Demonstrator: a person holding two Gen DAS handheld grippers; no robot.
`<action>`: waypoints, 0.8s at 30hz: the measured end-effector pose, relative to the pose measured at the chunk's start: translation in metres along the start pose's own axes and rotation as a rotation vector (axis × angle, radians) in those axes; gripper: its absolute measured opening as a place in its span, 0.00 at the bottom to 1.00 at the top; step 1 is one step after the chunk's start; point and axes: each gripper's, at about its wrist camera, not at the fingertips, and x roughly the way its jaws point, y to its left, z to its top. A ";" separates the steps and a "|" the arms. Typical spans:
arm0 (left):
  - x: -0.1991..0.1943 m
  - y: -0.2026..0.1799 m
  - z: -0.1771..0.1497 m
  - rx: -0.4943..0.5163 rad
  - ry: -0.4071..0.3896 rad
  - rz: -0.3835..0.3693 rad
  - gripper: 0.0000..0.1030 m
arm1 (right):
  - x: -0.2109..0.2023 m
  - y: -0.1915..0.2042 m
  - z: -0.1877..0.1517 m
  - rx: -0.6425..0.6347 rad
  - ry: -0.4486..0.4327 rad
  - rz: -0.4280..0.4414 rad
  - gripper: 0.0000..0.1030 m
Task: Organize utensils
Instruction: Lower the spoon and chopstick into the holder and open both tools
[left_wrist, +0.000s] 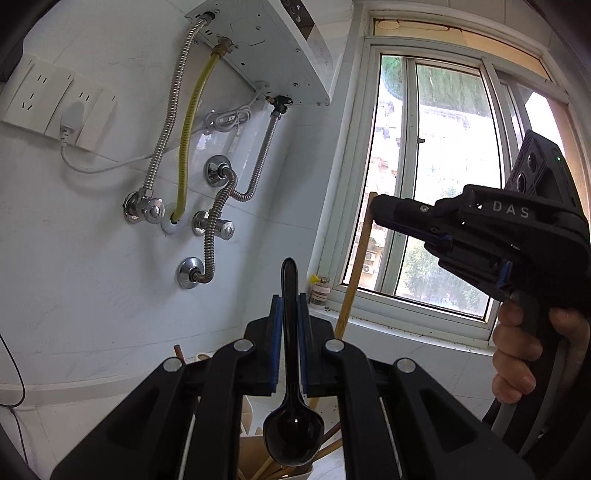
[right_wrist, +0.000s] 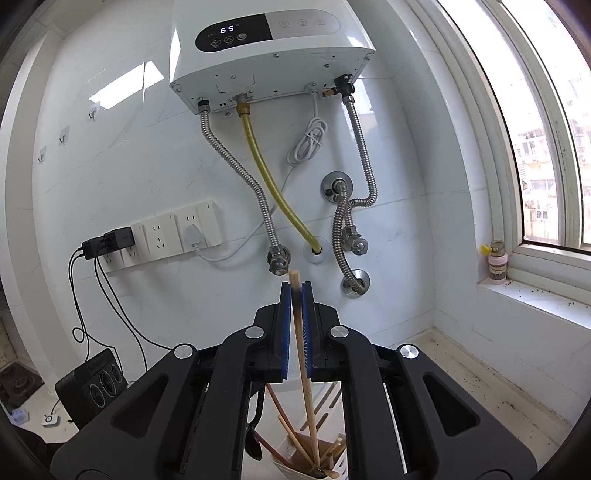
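My left gripper (left_wrist: 290, 306) is shut on a black plastic spoon (left_wrist: 291, 432), handle up between the blue pads, bowl hanging down over a white utensil holder (left_wrist: 247, 424) with wooden chopsticks in it. My right gripper (right_wrist: 295, 295) is shut on a wooden chopstick (right_wrist: 304, 376) whose lower end reaches into the white utensil holder (right_wrist: 341, 467), among several chopsticks and a dark spoon (right_wrist: 254, 443). In the left wrist view the right gripper (left_wrist: 373, 210) stands at the right, holding the chopstick (left_wrist: 354, 273) upright.
A white wall with a water heater (right_wrist: 266, 55), metal hoses and valves (right_wrist: 277, 258) is straight ahead. Wall sockets (right_wrist: 162, 236) with plugs and black cables lie left. A window sill (right_wrist: 535, 295) with a small spice jar (right_wrist: 496, 258) is at right.
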 end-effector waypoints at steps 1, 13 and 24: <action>0.000 -0.001 -0.003 0.013 -0.006 0.005 0.07 | 0.000 -0.002 -0.001 0.003 0.002 -0.001 0.05; 0.002 -0.004 -0.040 0.095 0.015 0.047 0.08 | 0.000 -0.021 -0.013 0.047 0.023 -0.005 0.05; 0.002 0.001 -0.058 0.150 0.052 0.075 0.08 | 0.003 -0.025 -0.019 0.040 0.057 0.002 0.05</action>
